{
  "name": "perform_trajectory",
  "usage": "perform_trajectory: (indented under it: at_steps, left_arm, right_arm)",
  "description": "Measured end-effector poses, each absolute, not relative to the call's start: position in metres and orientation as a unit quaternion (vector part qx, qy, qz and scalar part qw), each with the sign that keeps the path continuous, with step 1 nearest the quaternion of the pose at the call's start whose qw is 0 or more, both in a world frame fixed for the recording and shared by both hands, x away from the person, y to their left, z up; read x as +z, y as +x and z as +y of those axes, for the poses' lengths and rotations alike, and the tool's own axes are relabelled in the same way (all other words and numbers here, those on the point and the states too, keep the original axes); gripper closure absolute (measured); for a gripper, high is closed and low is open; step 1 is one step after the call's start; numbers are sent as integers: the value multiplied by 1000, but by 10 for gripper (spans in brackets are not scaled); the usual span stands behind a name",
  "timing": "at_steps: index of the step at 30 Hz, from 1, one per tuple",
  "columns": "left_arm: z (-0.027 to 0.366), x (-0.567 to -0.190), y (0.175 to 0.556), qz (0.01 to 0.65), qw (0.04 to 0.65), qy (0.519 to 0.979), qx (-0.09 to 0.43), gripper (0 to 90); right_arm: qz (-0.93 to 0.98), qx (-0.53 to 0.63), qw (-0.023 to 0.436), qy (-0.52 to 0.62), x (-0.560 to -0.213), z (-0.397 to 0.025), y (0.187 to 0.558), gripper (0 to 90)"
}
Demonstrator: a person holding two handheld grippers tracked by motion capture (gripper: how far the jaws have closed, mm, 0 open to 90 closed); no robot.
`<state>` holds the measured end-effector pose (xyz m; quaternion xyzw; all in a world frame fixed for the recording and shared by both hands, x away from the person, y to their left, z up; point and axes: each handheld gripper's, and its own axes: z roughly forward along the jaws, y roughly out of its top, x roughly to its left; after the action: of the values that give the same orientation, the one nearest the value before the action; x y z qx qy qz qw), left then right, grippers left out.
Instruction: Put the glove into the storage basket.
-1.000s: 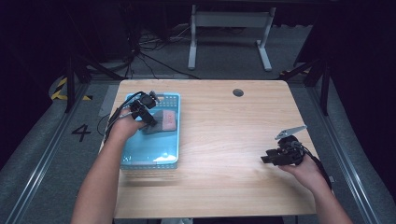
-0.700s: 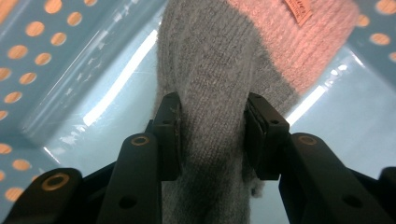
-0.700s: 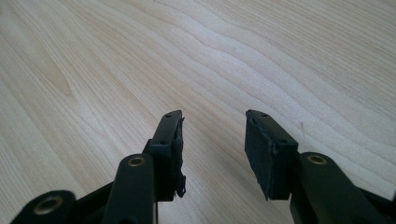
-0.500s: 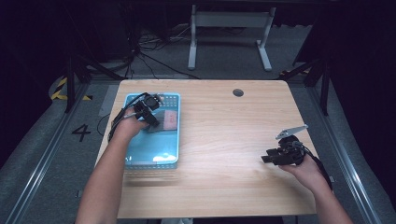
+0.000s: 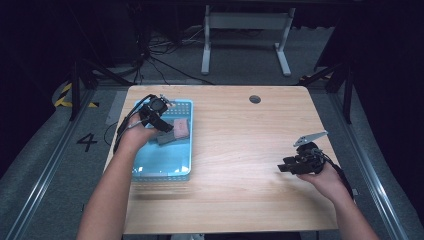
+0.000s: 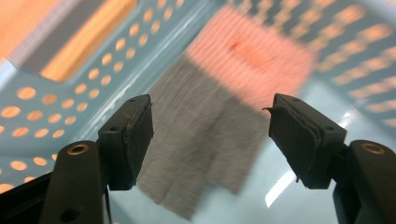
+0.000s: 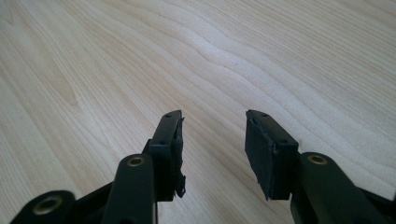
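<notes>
Left gripper [image 6: 212,135] jaws wide over grey-and-pink knitted cloth [image 6: 219,126] in perforated blue plastic basket [image 5: 150,170]; right gripper [image 7: 212,154] gapes, empty, above wooden table [image 7: 233,56].

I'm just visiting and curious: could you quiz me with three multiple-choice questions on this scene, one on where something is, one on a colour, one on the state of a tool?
1. Where does the grey and pink cloth lie?
A. on the bare wooden table
B. inside the basket
C. on the floor

2. What colour is the basket?
A. light blue
B. red
C. black

3. How do the jaws of the left gripper stand?
A. shut on the cloth
B. shut with nothing between them
C. open, above the cloth

Answers:
1 B: the perforated basket walls surround the cloth in the left gripper view.
2 A: its walls and floor show light blue in the high view.
3 C: a wide gap separates the pads, with the cloth seen between them.
</notes>
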<state>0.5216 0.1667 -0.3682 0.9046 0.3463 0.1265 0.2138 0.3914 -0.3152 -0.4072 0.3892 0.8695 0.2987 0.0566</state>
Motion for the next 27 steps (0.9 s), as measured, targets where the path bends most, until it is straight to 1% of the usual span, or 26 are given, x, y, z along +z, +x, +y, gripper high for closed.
perform_trajectory:
  at_steps: [4,10,14,20,27]
  left_arm:
    - [159,-345,497,326,255,901,127,316]
    - [150,-327,467,314,299,894,114,317]
    - [137,-321,438,284,322,897,107,319]
    - [121,-318,408,256,342,899,97,322]
    - [101,-325,376,212,367,904,66,324]
  right_arm:
    - [870,302,56,385,-405,-314,394,571]
    - [871,307,56,381,-403,-312,395,570]
    - [870,308,55,382,-403,-312,396,570]
    - [870,310,57,380,-401,-313,395,570]
    - [869,311,58,381,-400,-315,393,569]
